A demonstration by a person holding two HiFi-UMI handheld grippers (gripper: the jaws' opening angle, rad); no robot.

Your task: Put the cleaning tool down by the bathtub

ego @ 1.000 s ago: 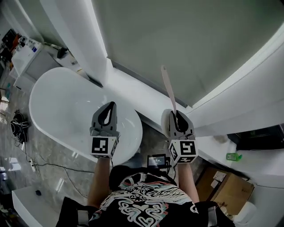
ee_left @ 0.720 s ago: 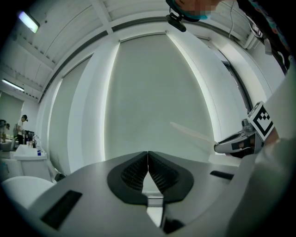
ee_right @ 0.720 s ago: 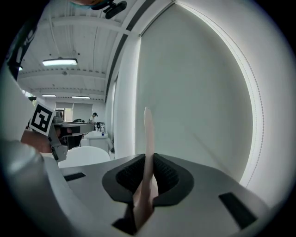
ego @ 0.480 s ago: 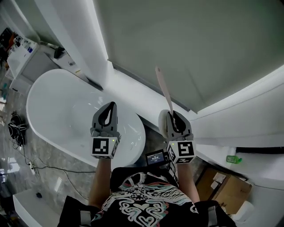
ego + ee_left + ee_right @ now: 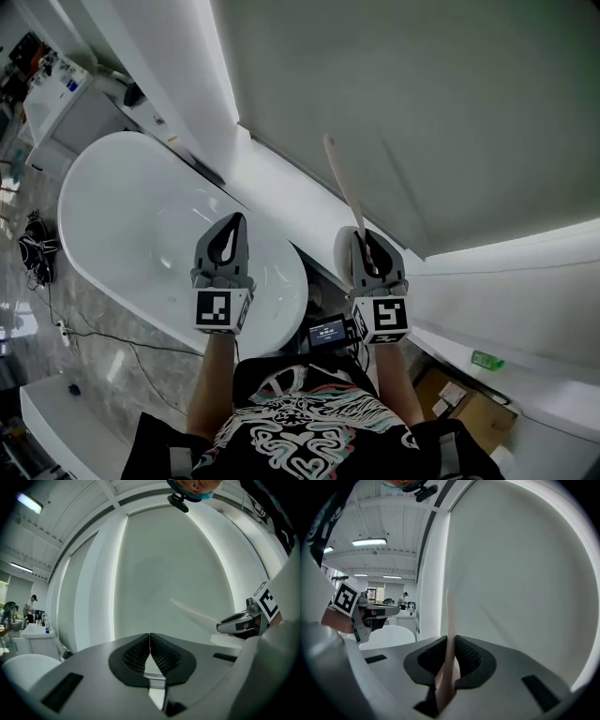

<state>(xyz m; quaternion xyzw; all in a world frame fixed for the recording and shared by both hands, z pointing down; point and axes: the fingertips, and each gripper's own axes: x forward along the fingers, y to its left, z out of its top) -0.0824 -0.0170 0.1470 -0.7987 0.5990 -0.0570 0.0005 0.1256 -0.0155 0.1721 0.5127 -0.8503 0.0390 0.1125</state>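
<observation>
My right gripper (image 5: 368, 246) is shut on the pale wooden handle of the cleaning tool (image 5: 342, 183), which sticks up and away toward the grey wall. In the right gripper view the handle (image 5: 449, 620) runs straight up between the closed jaws of the right gripper (image 5: 451, 645). A round pale head of the tool (image 5: 343, 253) shows just left of that gripper. My left gripper (image 5: 230, 230) hovers over the near end of the white bathtub (image 5: 122, 216), jaws shut with nothing between them. In the left gripper view the left gripper (image 5: 149, 640) is shut, and the handle (image 5: 192, 612) pokes in at the right.
A white ledge (image 5: 281, 192) runs behind the tub along the grey wall. A small device with a screen (image 5: 328, 334) hangs at the person's chest. Cables (image 5: 37, 258) lie on the marble floor at the left. A cardboard box (image 5: 459, 398) sits at lower right.
The view has swung a little, the tub sliding slightly right and down. Both grippers keep their places and their hold; the handle stays up against the wall.
</observation>
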